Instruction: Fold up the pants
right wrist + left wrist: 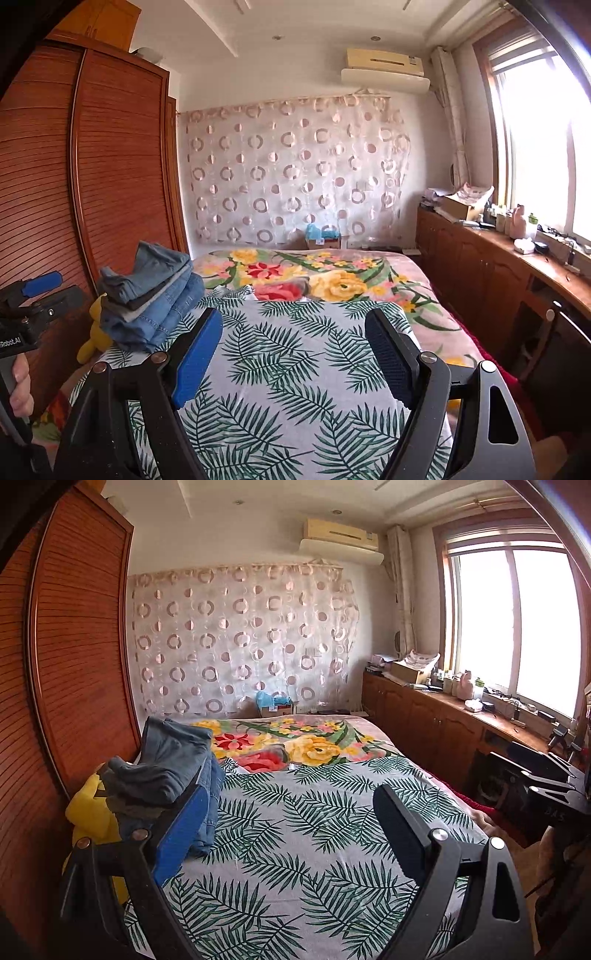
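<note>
Several folded pants (173,764), denim and grey, lie stacked at the left edge of the bed, against the wardrobe. In the right wrist view the stack of pants (151,299) sits left of and beyond the fingers. My left gripper (291,812) hovers open over the leaf-print sheet (295,849), nothing between its fingers; its blue pad (184,830) is just right of the stack. My right gripper (295,339) is open too, over the same sheet (295,406), holding nothing. A hand (18,391) holds the left gripper's handle at the left edge.
A yellow plush toy (88,812) lies beside the stack. A floral blanket (314,277) covers the far half of the bed. A slatted wooden wardrobe (110,184) stands left, a cluttered wooden cabinet (498,266) under the window right, and a box (323,236) beyond the bed.
</note>
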Available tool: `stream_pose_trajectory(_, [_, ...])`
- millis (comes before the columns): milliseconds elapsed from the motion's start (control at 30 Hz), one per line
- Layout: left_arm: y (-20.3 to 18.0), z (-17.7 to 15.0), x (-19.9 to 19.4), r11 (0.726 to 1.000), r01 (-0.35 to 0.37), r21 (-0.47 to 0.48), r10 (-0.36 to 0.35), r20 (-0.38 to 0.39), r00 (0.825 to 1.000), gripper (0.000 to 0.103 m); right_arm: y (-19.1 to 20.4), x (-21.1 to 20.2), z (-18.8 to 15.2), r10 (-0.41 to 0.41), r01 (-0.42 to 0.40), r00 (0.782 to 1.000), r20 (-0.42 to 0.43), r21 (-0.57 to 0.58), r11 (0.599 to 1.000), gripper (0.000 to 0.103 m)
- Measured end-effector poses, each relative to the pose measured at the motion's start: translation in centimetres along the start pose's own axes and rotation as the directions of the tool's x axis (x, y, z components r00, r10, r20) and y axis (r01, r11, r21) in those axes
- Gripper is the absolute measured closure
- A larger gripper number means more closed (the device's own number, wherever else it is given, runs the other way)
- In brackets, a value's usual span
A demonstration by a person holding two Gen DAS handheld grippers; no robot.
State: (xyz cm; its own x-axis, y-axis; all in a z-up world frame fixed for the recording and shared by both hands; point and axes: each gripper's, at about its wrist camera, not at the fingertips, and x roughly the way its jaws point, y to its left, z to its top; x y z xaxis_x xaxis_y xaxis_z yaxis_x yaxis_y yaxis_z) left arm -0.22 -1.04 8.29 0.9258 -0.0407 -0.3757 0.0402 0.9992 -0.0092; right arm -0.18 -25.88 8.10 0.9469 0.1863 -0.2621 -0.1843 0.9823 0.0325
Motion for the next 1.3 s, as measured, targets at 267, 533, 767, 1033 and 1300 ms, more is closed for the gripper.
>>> stream_pose_trajectory(267, [-0.12, -0.17, -0.1, 1.0, 0.0, 0.001, 0.0, -0.002, 1.0, 0.012, 0.06, 0.04, 0.07, 0.0, 0.0, 1.0, -0.001, -0.001, 1.0, 0.022])
stream_pose_trajectory(533, [-0.46, -0.38, 0.01, 1.0, -0.001, 0.001, 0.001, 0.001, 1.0, 0.012, -0.02, -0.01, 0.16, 0.0, 0.0, 1.0, 0.001, -0.004, 1.0, 0.022])
stream_pose_trajectory(767, [-0.43, -0.4, 0.0, 1.0, 0.0, 0.0, 0.0, 0.001, 1.0, 0.012, 0.04, -0.04, 0.07, 0.0, 0.0, 1.0, 0.004, -0.003, 1.0, 0.022])
stream_pose_trajectory(1033, [-0.44, -0.44, -0.02, 1.0, -0.001, -0.002, 0.001, 0.002, 1.0, 0.012, 0.03, -0.09, 0.08, 0.002, -0.002, 1.0, 0.003, -0.001, 1.0, 0.022])
stream_pose_trajectory(1300, [-0.42, -0.44, 0.04, 1.0, 0.0, -0.001, 0.0, 0.002, 1.0, 0.012, 0.02, -0.06, 0.0, 0.002, -0.002, 1.0, 0.002, -0.003, 1.0, 0.022])
